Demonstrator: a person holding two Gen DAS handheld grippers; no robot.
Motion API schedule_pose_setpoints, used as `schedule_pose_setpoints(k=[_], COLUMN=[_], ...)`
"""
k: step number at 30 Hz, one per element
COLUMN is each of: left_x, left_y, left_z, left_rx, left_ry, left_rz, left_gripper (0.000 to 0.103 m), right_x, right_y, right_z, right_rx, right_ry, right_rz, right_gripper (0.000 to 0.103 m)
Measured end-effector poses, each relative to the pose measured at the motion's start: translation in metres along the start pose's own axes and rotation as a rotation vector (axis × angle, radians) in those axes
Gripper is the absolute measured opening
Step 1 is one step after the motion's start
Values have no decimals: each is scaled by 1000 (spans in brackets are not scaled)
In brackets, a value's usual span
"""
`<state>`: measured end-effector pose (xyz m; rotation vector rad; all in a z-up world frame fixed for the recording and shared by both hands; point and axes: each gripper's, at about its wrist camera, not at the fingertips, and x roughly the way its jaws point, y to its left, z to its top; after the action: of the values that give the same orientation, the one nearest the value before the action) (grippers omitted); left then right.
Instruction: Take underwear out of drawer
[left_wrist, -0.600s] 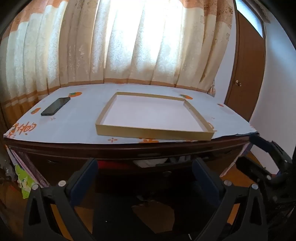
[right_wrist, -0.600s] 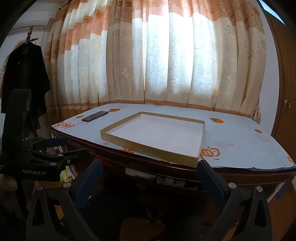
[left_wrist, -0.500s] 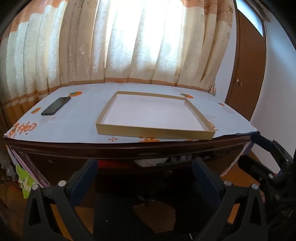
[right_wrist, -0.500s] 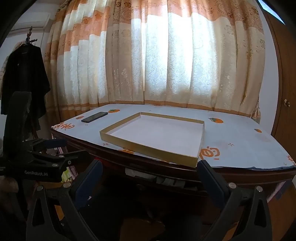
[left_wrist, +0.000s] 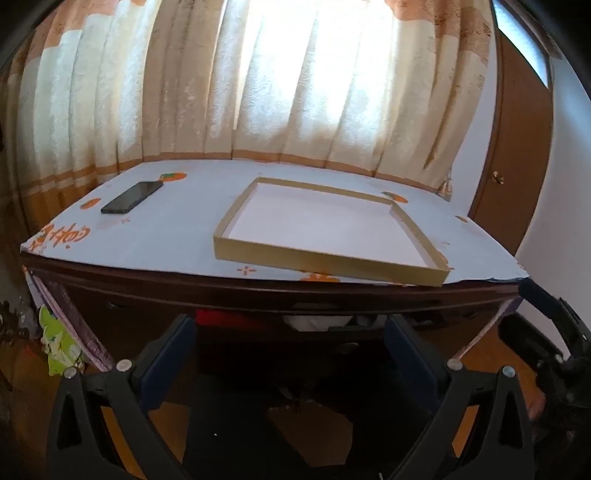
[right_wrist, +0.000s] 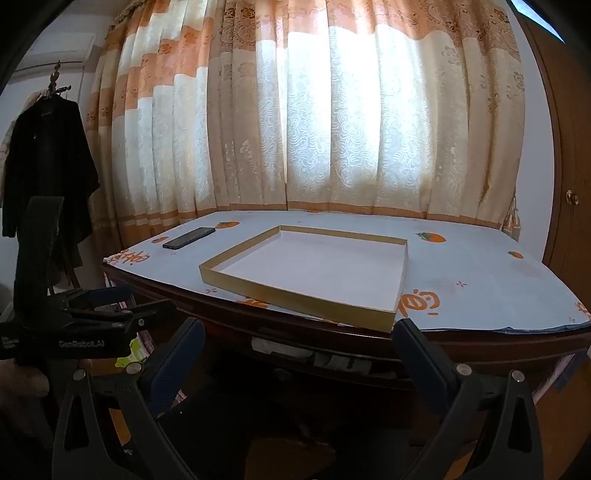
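Both tools idle, nothing held. Left gripper (left_wrist: 290, 343) jaws spread wide, aimed at the drawer (left_wrist: 332, 332) under the desk top. Right gripper (right_wrist: 299, 350) likewise wide apart, just beside it.

Drawer sits ajar under the front edge. In the gap I see bunched cloth: red piece (left_wrist: 216, 317) to the left, white piece (left_wrist: 314, 322) mid. Which of these is the underwear I can't tell, too dark.

Est. handling: light, limp fabric, not fragile, will sag and may drag neighbours out. Plan to pinch a raised fold near the top, not an edge. Gap looks narrow, so prob. pull the drawer further first.

Shallow box lid (left_wrist: 325, 225) on the desk top looks free as a drop spot.
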<state>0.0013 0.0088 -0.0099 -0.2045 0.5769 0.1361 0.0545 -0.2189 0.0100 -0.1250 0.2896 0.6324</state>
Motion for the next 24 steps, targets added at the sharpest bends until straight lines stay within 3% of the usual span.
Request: schedule_pose_setpoints(k=[7,16,24], left_x=[11,7,11], left_y=[-4,-8,-5], left_z=[-8,-7,-7], left_rx=[6,37,-4], left_ry=[46,35,56], left_rz=[-1,-7,-15], left_gripper=[103,103,103], right_x=[0,-1,1], right_y=[0,-4,-2], right_z=[-1,0,-2], right_rx=[-1,19,5], right_ry=[-2,-16,-18], right_rz=[-3,-8,-8], right_gripper=[102,102,102])
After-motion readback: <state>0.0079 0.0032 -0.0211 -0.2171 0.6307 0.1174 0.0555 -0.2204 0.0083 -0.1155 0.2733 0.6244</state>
